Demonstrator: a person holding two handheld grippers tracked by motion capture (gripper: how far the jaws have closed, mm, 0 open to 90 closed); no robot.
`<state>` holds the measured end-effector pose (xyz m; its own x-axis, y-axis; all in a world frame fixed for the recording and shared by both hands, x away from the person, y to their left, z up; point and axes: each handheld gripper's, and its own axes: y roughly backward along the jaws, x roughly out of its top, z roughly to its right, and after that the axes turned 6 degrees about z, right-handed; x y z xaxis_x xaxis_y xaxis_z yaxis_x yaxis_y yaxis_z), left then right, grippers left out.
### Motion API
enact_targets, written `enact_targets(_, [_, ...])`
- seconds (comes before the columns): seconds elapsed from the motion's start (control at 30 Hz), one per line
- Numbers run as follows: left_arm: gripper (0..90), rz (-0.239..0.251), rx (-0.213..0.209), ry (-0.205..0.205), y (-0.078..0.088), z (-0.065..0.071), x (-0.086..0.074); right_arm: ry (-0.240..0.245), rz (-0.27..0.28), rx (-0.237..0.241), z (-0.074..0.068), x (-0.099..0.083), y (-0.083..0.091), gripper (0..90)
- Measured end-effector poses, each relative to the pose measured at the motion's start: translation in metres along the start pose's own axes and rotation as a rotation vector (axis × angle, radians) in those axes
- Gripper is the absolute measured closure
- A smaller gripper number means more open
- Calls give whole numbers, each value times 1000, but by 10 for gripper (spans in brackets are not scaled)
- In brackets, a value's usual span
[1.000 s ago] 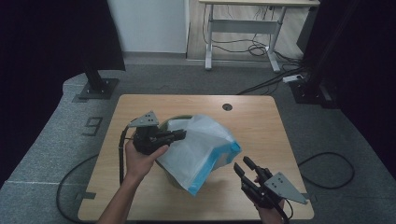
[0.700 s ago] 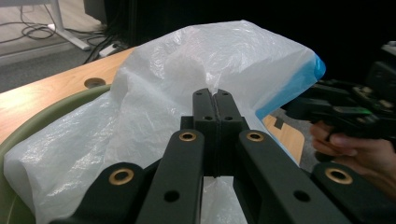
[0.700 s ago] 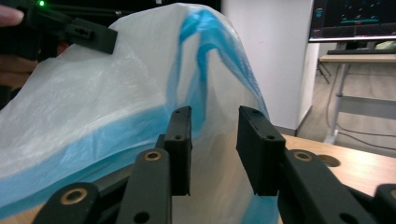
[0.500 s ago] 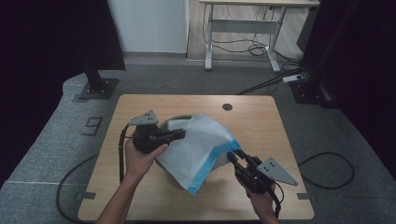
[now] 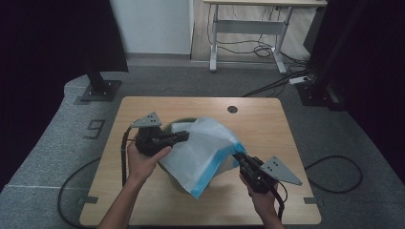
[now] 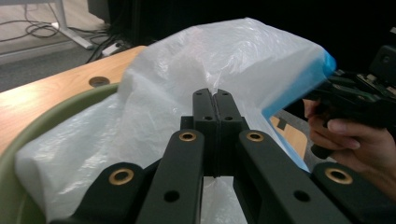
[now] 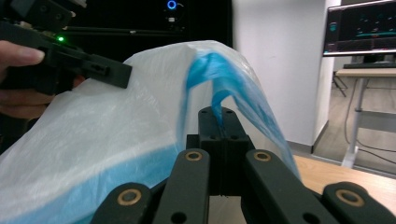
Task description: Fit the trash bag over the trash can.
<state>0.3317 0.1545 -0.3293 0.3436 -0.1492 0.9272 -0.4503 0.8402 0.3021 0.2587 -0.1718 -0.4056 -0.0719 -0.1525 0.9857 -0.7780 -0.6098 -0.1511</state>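
Observation:
A white plastic bag [image 5: 203,148] with a blue rim lies over a green bin [image 5: 174,123] in the middle of the wooden table [image 5: 267,124]. My left gripper [image 5: 184,137] is shut on the bag's white film at its left side; the left gripper view shows the jaws [image 6: 214,95] pinched together on the film [image 6: 187,70] above the bin's rim [image 6: 42,123]. My right gripper [image 5: 237,156] has just been closing and is now shut on the bag's blue edge [image 7: 219,65], with the jaws [image 7: 219,112] together on it. The bag hangs stretched between both grippers.
A round cable hole [image 5: 232,109] sits near the table's far edge. A black stand [image 5: 98,86] is on the floor at the back left, and a desk with cables [image 5: 248,43] is behind. A cable [image 5: 334,171] loops on the floor at the right.
My right gripper moved from the table's front right corner up and left to the bag's blue edge and shut on it. The left gripper stayed in place.

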Motion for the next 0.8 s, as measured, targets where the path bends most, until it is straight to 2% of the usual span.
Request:
enact_targets(0.17, [900,37,27,5,8,-9,5,4,-12,12,-1,-4,-1,890])
enact_targets(0.37, [900,115,64,7,27,-18,14,28,-38,4,0,-6,2,890])
enact_targets(0.5, [900,146,100,-1,36,-24,16,59,-67,-31,4,-7,-1,889])
enact_targets(0.6, [900,155,107,3,43,-29,16,86,-87,-76,12,-4,-9,889])
enact_targets(0.7, [900,167,116,6,51,-32,13,96,-92,-99,21,3,-17,889])
enact_targets(0.8, [900,181,118,14,58,-34,9,118,-90,-114,24,9,-22,889])
